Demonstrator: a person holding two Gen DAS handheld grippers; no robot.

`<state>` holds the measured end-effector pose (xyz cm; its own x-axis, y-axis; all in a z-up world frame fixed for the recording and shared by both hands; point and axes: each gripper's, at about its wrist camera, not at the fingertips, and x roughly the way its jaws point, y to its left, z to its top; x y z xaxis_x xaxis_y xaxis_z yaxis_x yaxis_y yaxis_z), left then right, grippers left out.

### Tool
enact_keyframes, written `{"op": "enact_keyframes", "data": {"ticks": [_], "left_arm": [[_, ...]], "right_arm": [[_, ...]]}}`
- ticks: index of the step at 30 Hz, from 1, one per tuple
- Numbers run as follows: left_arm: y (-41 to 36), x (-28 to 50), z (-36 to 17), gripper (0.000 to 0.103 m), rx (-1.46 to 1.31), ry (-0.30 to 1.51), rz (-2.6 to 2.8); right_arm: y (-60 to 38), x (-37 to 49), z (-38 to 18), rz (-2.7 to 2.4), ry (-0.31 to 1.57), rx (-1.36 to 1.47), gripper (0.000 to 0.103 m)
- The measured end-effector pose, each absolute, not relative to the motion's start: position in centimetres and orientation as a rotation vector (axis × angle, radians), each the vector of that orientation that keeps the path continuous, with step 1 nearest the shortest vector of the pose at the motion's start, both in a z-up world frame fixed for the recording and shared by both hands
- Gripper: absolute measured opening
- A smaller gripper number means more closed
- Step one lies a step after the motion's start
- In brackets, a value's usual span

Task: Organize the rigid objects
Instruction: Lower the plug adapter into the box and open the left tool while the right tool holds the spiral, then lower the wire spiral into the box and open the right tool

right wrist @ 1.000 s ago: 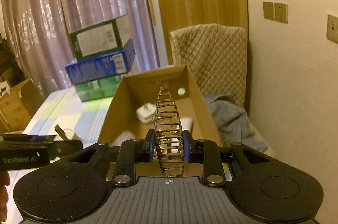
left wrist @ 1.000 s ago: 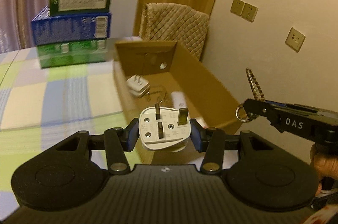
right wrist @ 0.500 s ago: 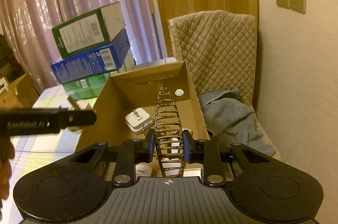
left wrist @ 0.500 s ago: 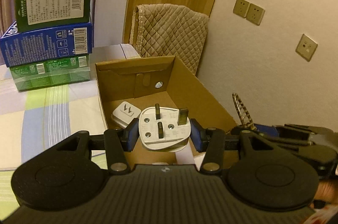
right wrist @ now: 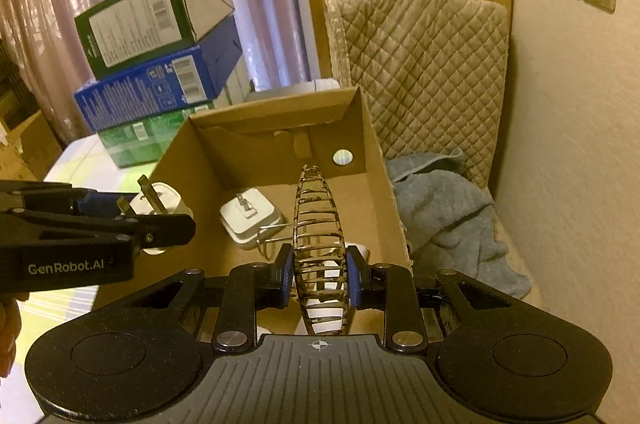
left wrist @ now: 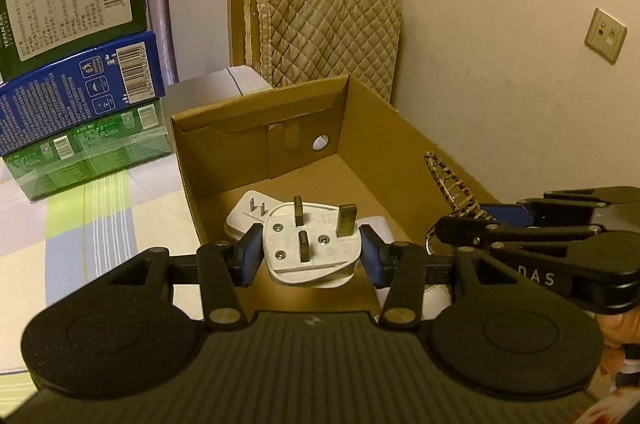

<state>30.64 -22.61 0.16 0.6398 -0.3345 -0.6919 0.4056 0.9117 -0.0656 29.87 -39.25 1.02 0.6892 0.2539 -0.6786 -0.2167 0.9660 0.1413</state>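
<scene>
left gripper (left wrist: 308,250) clamps white plug (left wrist: 310,244), prongs up; right gripper (right wrist: 319,278) pinches hair clip (right wrist: 319,244) lengthwise forward.

Charger (right wrist: 249,219) in cardboard box (right wrist: 372,139), stacked cartons (right wrist: 156,63) seemingly behind-left.

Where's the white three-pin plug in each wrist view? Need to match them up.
Left wrist: three-pin plug sits centre frame, clamped between the left gripper fingers, pins facing the camera.
Right wrist: three-pin plug is at left, mid-height, at the tip of the left gripper, beside the box's left wall.
Shared landmark: round hole in the cardboard box far wall.
</scene>
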Motion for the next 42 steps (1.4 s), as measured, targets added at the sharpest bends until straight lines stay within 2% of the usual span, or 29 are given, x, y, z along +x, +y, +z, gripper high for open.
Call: {"op": "enact_keyframes", "data": {"ticks": [20, 22, 42], "left_arm": [[-22.7, 31.9, -1.6, 0.045, 0.124, 0.790, -0.424], [-22.5, 31.9, -1.3, 0.051, 0.121, 0.768, -0.411], [-19.2, 30.4, 0.6, 0.051, 0.056, 0.733, -0.375]], "right_arm": [[-38.9, 31.1, -0.2, 0.267, 0.802, 0.078, 0.023], [-39.0, 31.1, -0.1, 0.265, 0.802, 0.082, 0.023], [-36.8, 31.3, 0.2, 0.298, 0.830, 0.093, 0.024]]}}
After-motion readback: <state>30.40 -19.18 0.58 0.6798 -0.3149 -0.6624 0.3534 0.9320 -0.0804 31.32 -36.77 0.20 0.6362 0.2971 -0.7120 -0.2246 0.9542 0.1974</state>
